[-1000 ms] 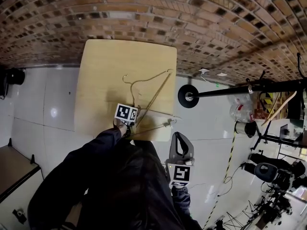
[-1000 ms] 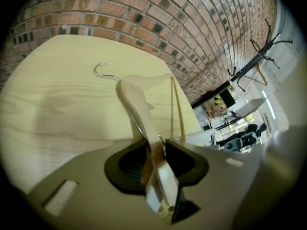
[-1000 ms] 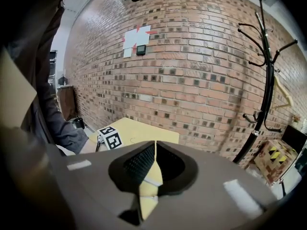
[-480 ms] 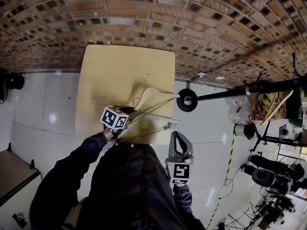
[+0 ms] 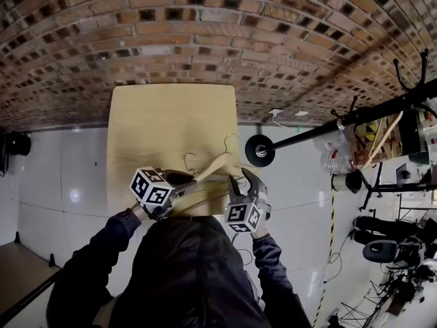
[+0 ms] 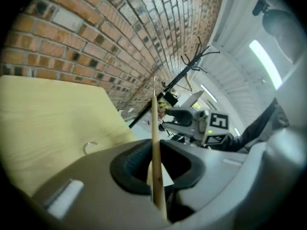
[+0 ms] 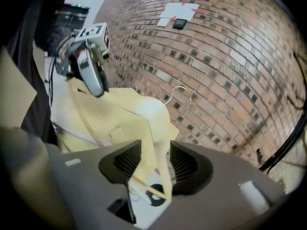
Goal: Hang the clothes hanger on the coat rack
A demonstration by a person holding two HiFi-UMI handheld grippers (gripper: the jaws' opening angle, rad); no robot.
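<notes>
Hanger, pale wood: left gripper just clamped on; right gripper just opened around it.

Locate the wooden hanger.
Head view, centre: the wooden hanger hangs over the table's near edge, clamped in the left gripper, whose jaws just closed, and between the right gripper's just-opened jaws.

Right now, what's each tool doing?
Left tool: just closed on the pale wooden clothes hanger.
Right tool: just opened, hanger between its jaws, not gripped.

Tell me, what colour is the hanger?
The hanger is pale wood; clearest in the right gripper view.
</notes>
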